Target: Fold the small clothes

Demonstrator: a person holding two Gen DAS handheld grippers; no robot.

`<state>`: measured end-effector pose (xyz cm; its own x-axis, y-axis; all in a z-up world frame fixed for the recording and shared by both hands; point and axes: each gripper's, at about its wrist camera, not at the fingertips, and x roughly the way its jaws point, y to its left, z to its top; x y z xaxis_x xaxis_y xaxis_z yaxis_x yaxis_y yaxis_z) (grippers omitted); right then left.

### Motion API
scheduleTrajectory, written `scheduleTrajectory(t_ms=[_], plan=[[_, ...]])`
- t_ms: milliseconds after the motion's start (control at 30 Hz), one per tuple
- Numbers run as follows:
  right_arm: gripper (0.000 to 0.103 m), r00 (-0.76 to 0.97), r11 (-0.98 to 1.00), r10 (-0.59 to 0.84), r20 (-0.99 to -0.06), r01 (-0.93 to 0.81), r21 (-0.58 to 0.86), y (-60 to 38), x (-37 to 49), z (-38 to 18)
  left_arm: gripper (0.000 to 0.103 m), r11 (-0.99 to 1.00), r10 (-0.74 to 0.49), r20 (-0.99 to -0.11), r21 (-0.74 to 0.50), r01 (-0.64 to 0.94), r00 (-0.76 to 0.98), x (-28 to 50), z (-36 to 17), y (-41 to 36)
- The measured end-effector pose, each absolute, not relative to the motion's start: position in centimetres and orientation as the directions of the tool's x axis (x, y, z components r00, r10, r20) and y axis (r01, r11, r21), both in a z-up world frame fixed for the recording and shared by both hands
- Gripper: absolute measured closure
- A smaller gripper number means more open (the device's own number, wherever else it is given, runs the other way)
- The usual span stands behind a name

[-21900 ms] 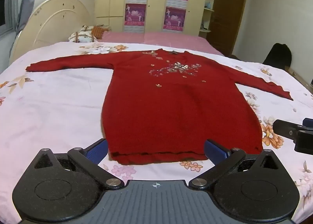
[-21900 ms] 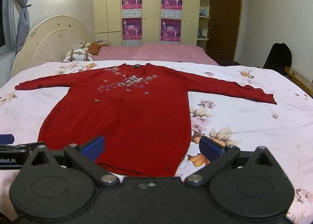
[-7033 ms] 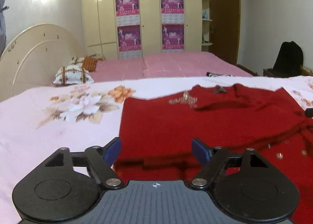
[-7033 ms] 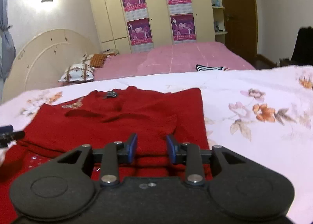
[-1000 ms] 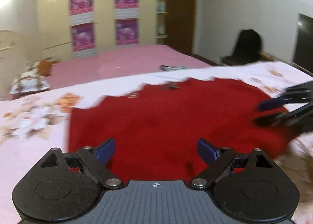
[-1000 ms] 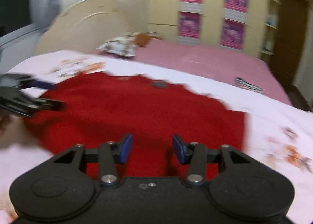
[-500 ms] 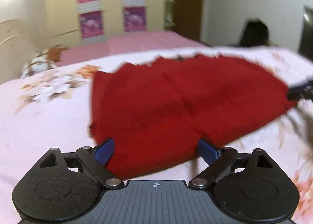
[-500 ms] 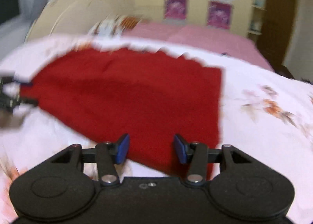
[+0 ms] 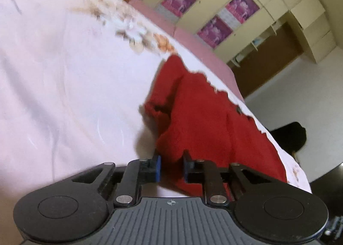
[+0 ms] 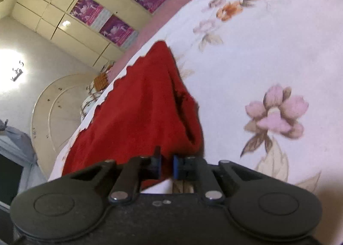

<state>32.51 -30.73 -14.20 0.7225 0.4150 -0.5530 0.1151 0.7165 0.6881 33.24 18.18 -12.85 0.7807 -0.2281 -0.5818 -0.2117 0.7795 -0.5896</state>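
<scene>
The red sweater (image 9: 205, 120) is lying partly folded on the bed (image 9: 64, 95), and a near corner is pinched by each hand-held gripper. The left hand-held gripper (image 9: 170, 169) is closed on one corner, the right hand-held gripper (image 10: 166, 166) on the other. The knit is judged soft, limp and light, so sagging between grips is expected; corners or hem edges are best held, and layers kept together.

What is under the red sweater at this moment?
The red sweater lies on the floral bedsheet, its near corners pinched by the left hand-held gripper and right hand-held gripper. Its tucked sleeves are covered.
</scene>
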Motion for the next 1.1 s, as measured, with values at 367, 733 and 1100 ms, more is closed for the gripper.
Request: scheduleTrajectory(t_ms=[367, 733, 1100], plan=[[0.075, 0.743, 0.841, 0.314, -0.592, 0.072, 0.536, -31.1, 31.7, -12.9, 0.031, 0.848, -0.131, -0.597, -0.48, -0.222, 0.791, 30.7, -11.2, 20.7], [0.078, 0.752, 0.982, 0.103, -0.651, -0.182, -0.055, -20.8, 33.2, -11.8, 0.026, 0.997, -0.075, -0.658, -0.059, 0.048, 0.749, 34.4, -10.9, 9.9], [0.065, 0.757, 0.978, 0.093, -0.647, -0.19, -0.082, -21.7, 33.0, -12.3, 0.024, 0.999, -0.039, -0.663, 0.002, 0.053, 0.748, 32.4, -9.8, 9.4]])
